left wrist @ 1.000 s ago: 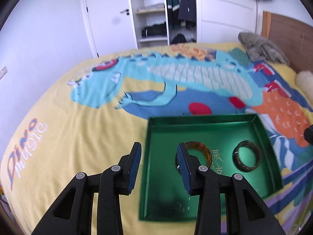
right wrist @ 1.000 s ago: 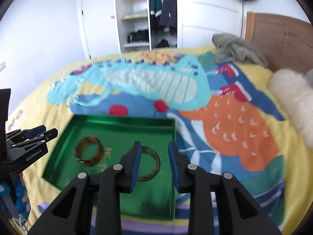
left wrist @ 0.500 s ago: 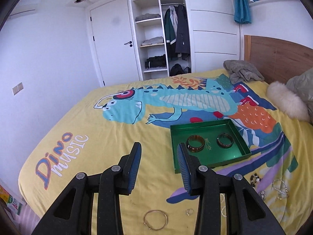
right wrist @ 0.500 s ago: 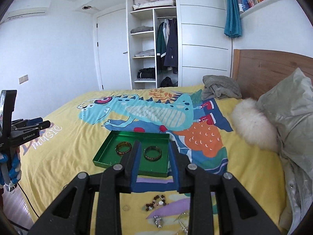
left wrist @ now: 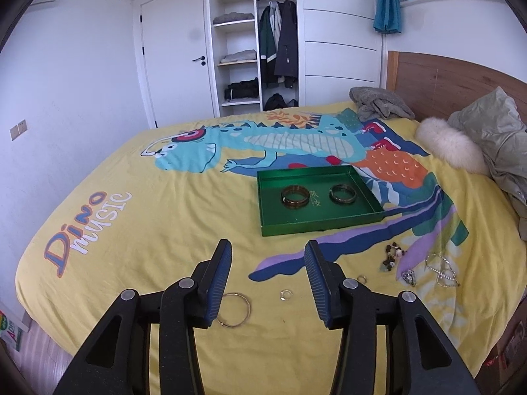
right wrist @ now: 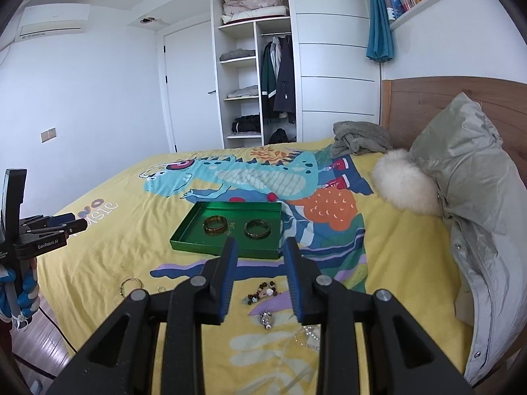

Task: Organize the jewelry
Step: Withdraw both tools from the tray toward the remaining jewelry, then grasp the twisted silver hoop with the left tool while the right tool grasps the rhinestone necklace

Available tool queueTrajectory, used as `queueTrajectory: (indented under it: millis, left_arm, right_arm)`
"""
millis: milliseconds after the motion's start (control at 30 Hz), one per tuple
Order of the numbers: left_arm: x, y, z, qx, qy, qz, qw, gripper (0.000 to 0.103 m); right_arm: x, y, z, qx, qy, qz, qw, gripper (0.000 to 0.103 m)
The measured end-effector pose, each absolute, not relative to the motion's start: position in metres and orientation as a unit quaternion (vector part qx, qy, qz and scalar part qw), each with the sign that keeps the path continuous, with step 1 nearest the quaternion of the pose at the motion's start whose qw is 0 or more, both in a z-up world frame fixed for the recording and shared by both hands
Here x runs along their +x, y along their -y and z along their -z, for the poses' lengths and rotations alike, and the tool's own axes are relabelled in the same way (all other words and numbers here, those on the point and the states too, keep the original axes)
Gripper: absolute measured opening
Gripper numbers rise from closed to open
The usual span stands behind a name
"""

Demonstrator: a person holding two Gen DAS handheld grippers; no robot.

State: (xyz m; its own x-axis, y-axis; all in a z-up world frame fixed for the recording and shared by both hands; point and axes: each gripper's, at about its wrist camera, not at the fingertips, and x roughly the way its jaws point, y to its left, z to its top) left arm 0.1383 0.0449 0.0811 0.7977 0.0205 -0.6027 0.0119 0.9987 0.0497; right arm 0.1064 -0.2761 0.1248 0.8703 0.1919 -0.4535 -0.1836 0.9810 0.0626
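Bedroom with white wardrobe (left wrist: 257,49) and door; yellow dinosaur bedspread (left wrist: 148,204) as work surface. Compared with a second earlier, both tools have drawn back and up from the tray (left wrist: 316,223), so the whole bed is now in view. Left tool (left wrist: 266,279): jaws have just been opening, now moderately wide, nothing between them. Right tool (right wrist: 260,273): jaws narrow but apart, empty, gap unchanged. Green tray holds two bangles, an amber one (left wrist: 295,196) at left and a darker one (left wrist: 342,193) at right, lying flat and apart. Loose on the bedspread nearer the tools: a thin wire bangle (left wrist: 234,309), a small ring (left wrist: 286,294), a bead string (left wrist: 392,256), a charm (right wrist: 266,319) and a crystal chain (left wrist: 441,270). Headboard side: grey cloth, fur cushion (right wrist: 403,186), padded jacket.
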Motion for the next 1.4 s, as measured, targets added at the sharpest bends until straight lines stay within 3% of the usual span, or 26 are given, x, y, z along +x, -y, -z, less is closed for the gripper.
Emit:
queueTrajectory:
  millis: [100,233,467,633,1100,1300,1400]
  left_arm:
    - [0.144,-0.031,-0.056,0.021,-0.335,0.017,0.942,0.053]
    - [0.151,-0.008,-0.013,0.014,-0.366,0.044,0.93,0.059]
    - [0.17,0.025,0.055,0.022,-0.415,0.059,0.908,0.061]
    - [0.189,0.043,0.088,0.031,-0.439,0.064,0.896,0.063]
    - [0.236,0.073,0.13,0.038,-0.474,0.075,0.876,0.064]
    - [0.24,0.076,0.138,0.036,-0.476,0.08,0.875,0.06]
    - [0.24,0.076,0.137,0.032,-0.474,0.09,0.875,0.05]
  right_arm:
    - [0.108,0.29,-0.101,0.012,-0.254,-0.091,0.963,0.029]
    - [0.117,0.308,-0.058,0.023,-0.287,-0.092,0.953,0.046]
    - [0.154,0.32,0.024,-0.002,-0.363,-0.11,0.925,0.047]
    - [0.181,0.326,0.068,-0.015,-0.396,-0.115,0.911,0.055]
    - [0.223,0.329,0.113,-0.033,-0.423,-0.15,0.893,0.06]
    - [0.217,0.322,0.121,-0.042,-0.432,-0.169,0.885,0.057]
    - [0.218,0.319,0.127,-0.059,-0.441,-0.156,0.882,0.032]
